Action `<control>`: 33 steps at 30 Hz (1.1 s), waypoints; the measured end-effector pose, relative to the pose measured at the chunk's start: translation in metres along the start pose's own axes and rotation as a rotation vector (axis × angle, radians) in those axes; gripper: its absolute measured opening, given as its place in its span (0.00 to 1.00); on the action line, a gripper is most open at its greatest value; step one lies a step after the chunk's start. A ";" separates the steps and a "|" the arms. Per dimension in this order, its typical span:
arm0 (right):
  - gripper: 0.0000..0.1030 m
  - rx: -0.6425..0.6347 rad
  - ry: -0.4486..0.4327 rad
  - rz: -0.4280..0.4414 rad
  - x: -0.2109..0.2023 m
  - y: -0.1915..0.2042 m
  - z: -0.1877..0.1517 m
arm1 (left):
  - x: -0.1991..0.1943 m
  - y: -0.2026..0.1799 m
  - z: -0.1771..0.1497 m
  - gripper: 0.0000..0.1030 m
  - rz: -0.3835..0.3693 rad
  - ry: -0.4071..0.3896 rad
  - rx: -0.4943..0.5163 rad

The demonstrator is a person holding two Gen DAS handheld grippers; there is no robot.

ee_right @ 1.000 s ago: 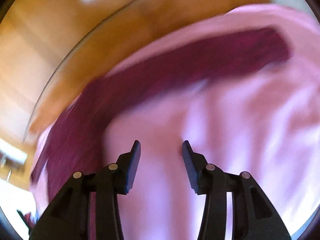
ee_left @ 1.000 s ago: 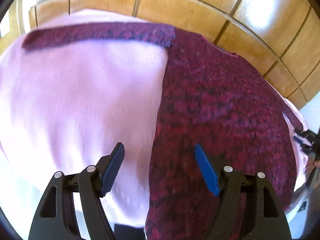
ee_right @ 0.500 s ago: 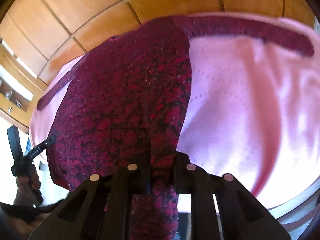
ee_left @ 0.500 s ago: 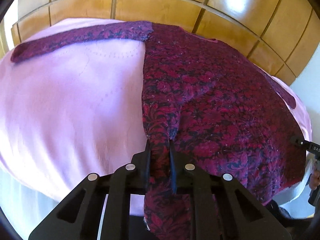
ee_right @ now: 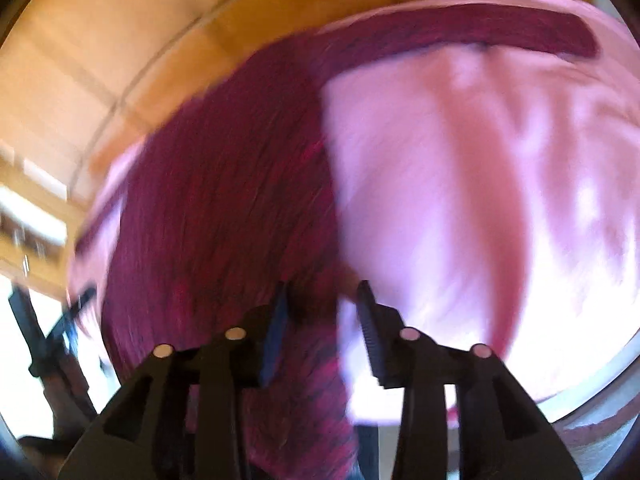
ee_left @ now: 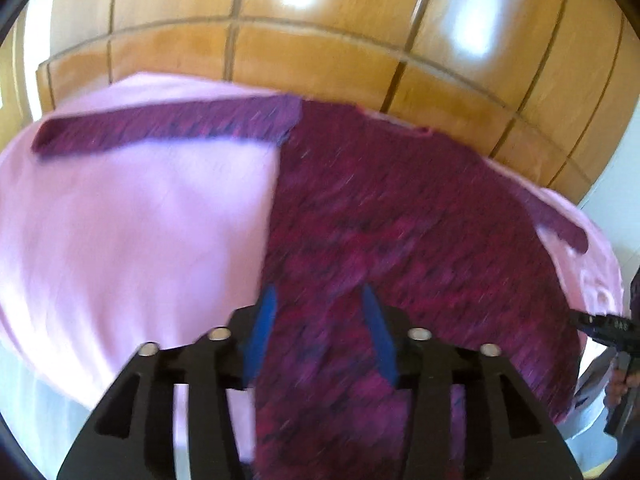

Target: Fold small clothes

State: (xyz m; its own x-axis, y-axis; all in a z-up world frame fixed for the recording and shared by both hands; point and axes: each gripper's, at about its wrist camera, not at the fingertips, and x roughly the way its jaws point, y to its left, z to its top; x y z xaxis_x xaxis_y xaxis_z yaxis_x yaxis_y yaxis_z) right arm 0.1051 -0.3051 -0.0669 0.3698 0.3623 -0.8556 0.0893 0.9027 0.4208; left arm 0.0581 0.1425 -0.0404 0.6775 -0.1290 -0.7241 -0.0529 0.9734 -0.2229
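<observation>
A dark red patterned long-sleeved top (ee_left: 380,208) lies spread on a pink cloth (ee_left: 120,220), with one sleeve (ee_left: 160,130) stretched out to the left and the other sleeve (ee_left: 560,228) to the right. My left gripper (ee_left: 319,292) hovers over the top's near hem. Its jaws are opening and the fabric lies loose between the blue pads. In the right wrist view the top (ee_right: 224,184) fills the left half, its sleeve (ee_right: 460,28) running along the far side. My right gripper (ee_right: 323,288) straddles the top's side edge, its jaws opening and not pressing on it. Both views are blurred.
The pink cloth (ee_right: 460,180) covers a raised surface that ends at a wooden panelled wall (ee_left: 280,52) behind. A hand (ee_left: 624,384) shows at the right edge of the left wrist view. White floor or bedding lies below the cloth's near edge.
Half a second ago both grippers were pinched shut on the top's near hem. Now both pairs of jaws have parted and the fabric lies free. Both cameras have shifted.
</observation>
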 end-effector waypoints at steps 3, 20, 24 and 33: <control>0.38 0.153 -0.110 -0.001 -0.007 -0.035 0.032 | 0.016 -0.021 0.011 0.51 -0.034 0.002 0.037; 0.38 0.862 -0.442 0.062 0.023 -0.224 0.180 | 0.083 -0.050 0.008 0.54 -0.044 0.145 0.082; 0.13 0.774 -0.402 -0.034 0.018 -0.227 0.197 | 0.084 -0.053 0.008 0.54 -0.035 0.152 0.106; 0.08 0.601 -0.385 -0.315 0.006 -0.205 0.206 | 0.086 -0.050 0.009 0.55 -0.048 0.158 0.102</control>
State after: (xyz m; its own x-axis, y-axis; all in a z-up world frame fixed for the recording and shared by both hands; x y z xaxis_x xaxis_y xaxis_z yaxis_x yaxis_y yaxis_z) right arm 0.2793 -0.5361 -0.0962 0.5288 -0.0955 -0.8434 0.6886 0.6292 0.3605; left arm 0.1258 0.0842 -0.0860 0.5531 -0.1962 -0.8097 0.0564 0.9785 -0.1985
